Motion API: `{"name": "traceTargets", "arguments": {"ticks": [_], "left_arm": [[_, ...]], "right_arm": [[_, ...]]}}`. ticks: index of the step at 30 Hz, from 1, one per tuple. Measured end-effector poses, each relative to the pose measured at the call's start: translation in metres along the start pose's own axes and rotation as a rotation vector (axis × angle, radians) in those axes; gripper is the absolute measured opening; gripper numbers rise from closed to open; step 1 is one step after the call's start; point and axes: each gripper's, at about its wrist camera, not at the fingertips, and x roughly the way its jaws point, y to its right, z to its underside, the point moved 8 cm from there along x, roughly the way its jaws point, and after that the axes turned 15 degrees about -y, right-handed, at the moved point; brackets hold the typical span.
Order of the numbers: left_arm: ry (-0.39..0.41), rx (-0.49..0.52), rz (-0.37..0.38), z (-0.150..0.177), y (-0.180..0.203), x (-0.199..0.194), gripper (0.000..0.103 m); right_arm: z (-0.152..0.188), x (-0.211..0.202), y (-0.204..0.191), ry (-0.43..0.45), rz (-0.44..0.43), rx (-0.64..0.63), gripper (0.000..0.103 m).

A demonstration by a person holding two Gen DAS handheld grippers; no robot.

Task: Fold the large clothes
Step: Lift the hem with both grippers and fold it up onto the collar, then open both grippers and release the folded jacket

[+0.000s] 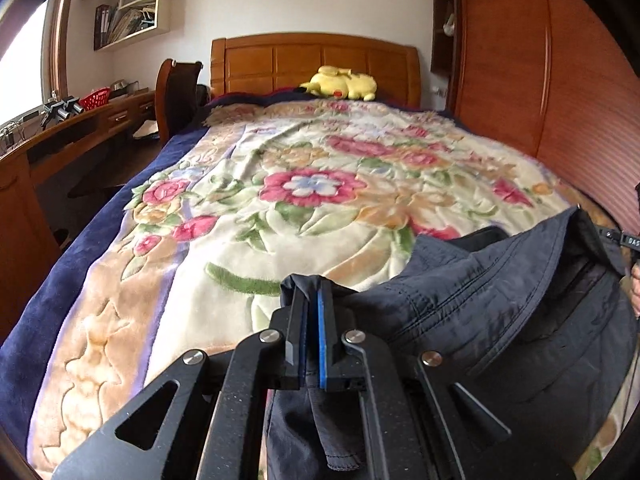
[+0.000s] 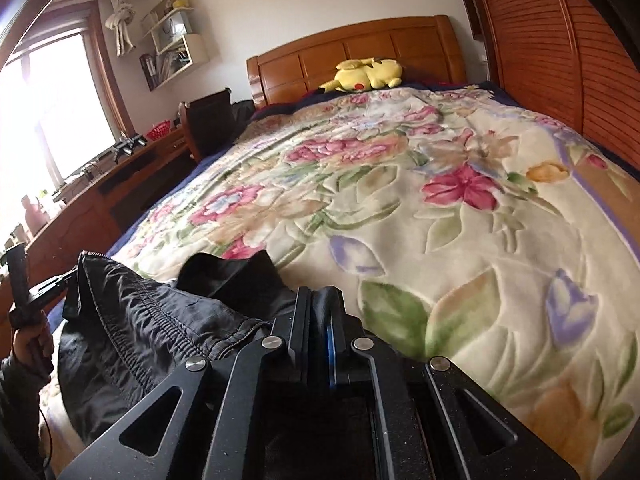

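Note:
A dark navy jacket (image 1: 500,304) hangs stretched between both grippers above the near end of the bed. My left gripper (image 1: 311,286) is shut on one edge of the jacket, and a strip of cloth trails down between its fingers. In the right wrist view my right gripper (image 2: 320,300) is shut on another edge of the same jacket (image 2: 152,320), which bunches to its left. The person's hand (image 2: 28,344) with the left gripper shows at the far left there. The flowered blanket (image 1: 312,184) covers the bed (image 2: 400,200) ahead.
A yellow plush toy (image 1: 340,83) lies at the wooden headboard (image 1: 312,60). A wooden desk (image 1: 72,136) with a red basket (image 1: 95,99) and a chair (image 1: 178,96) stand left of the bed. A slatted wardrobe (image 1: 540,60) runs along the right side.

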Motion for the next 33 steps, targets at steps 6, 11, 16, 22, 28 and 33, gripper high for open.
{"name": "traceTargets", "arguments": {"ticks": [6, 11, 16, 22, 28, 33], "left_arm": [[-0.002, 0.017, -0.005, 0.007, 0.003, 0.001, 0.008], [0.007, 0.022, -0.005, 0.014, 0.002, -0.018, 0.032], [0.000, 0.028, 0.051, 0.032, 0.006, -0.043, 0.049], [-0.023, 0.055, 0.068, 0.074, 0.011, -0.063, 0.073], [-0.057, 0.073, 0.074, 0.113, 0.013, -0.075, 0.074], [-0.092, 0.081, 0.074, 0.138, 0.013, -0.077, 0.074]], "right_arm": [[0.007, 0.013, -0.005, -0.081, 0.089, -0.050, 0.006], [0.008, 0.005, -0.009, -0.077, 0.103, -0.060, 0.018], [0.018, -0.017, -0.006, -0.042, 0.133, -0.056, 0.064], [0.058, -0.050, -0.002, -0.031, 0.174, -0.041, 0.065], [0.105, -0.083, -0.013, -0.037, 0.157, -0.043, 0.065], [0.131, -0.100, -0.020, -0.057, 0.129, -0.034, 0.073]]}}
